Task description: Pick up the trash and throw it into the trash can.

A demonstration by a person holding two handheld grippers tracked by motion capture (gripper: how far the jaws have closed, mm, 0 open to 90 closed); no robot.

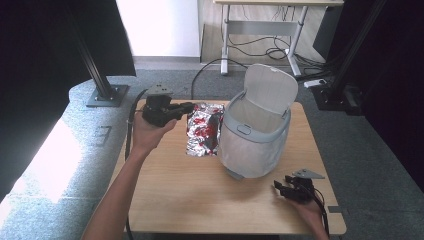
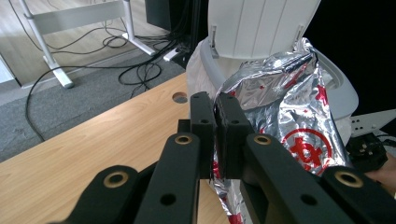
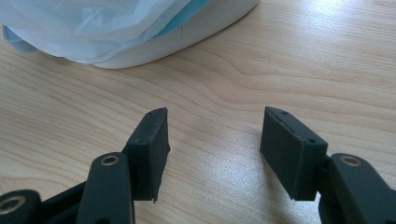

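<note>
A crinkled silver foil bag (image 1: 204, 131) with red print is beside the left side of a white lidded bin (image 1: 252, 137) on the wooden table (image 1: 190, 190). My left gripper (image 1: 189, 107) is shut on the bag's upper left edge. In the left gripper view the jaws (image 2: 215, 105) pinch the foil, and the foil bag (image 2: 289, 98) rises in front of the bin's open lid (image 2: 261, 23). A thin plastic liner lines the bin. My right gripper (image 1: 278, 186) rests low near the table's front right, open (image 3: 212, 126) over bare wood, with the bin's base (image 3: 140, 46) just beyond it.
A round hole in the tabletop (image 2: 179, 97) lies beyond the left jaws. Behind the table stand a white desk frame (image 1: 260, 27) with loose cables (image 1: 270, 50) on the grey carpet and a black stand (image 1: 102, 90) at the left. Bare wood spans the table's front.
</note>
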